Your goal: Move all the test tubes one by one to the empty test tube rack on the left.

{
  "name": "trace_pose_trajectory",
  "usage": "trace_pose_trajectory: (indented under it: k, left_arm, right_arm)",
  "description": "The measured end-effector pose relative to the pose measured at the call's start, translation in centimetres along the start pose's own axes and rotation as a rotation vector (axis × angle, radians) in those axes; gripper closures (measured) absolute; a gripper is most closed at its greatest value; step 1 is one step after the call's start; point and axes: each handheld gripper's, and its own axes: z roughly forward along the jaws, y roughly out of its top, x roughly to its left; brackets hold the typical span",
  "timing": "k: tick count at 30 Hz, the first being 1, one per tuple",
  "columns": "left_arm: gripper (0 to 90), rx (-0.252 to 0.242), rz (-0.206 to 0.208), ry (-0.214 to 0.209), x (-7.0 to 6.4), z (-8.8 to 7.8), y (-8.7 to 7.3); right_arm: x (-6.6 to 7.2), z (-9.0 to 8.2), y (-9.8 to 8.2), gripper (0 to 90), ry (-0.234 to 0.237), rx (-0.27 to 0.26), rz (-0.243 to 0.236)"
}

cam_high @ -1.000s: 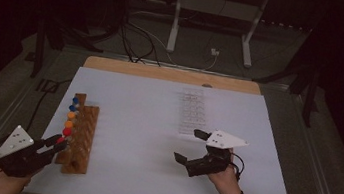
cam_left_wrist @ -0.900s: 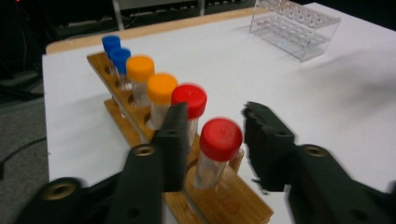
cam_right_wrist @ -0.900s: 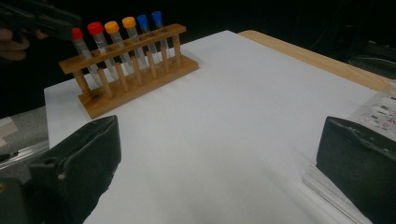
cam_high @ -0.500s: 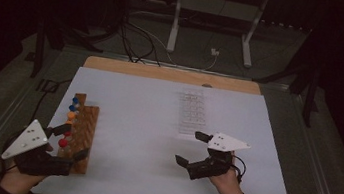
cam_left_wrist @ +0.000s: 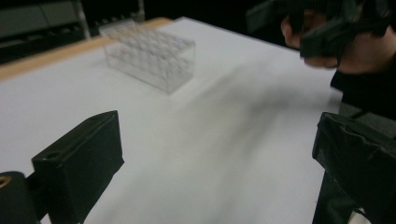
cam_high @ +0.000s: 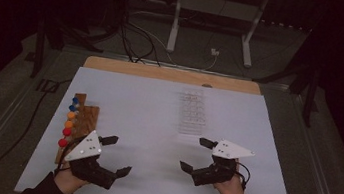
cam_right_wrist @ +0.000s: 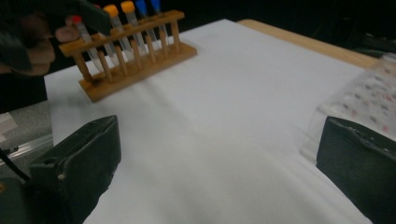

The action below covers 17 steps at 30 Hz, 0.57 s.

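High view: the left gripper [cam_high: 114, 156], at the lower left of the frame, has just been opening its jaws, now wide with nothing between them, just right of the wooden tube rack [cam_high: 87, 118]. Right gripper [cam_high: 197, 155], lower right, also gapes wide and empty, below the clear rack [cam_high: 191, 112].

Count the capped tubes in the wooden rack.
5. All stand in one row in the wooden rack: red-capped tube at the near end, two orange-capped tubes in the middle, two blue-capped tubes at the far end.
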Motion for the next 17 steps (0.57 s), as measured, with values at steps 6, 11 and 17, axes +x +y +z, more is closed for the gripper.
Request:
trace_pose_trajectory:
  k: [6,11,17]
  left_arm:
    - [2.3,0.028,-0.03,0.0,0.1,2.1,-1.9]
    - [2.3,0.044,-0.001,0.029,0.1,2.6,-2.9]
    - [2.3,0.057,0.019,0.02,-0.2,2.7,-3.2]
  right_arm:
    - [-0.2,-0.3,-1.9,0.0,-0.013,0.033,0.014]
    - [-0.3,0.3,-3.0,0.0,-0.055,0.087,-0.025]
    - [-0.4,0.8,-3.6,0.0,-0.078,0.127,-0.04]
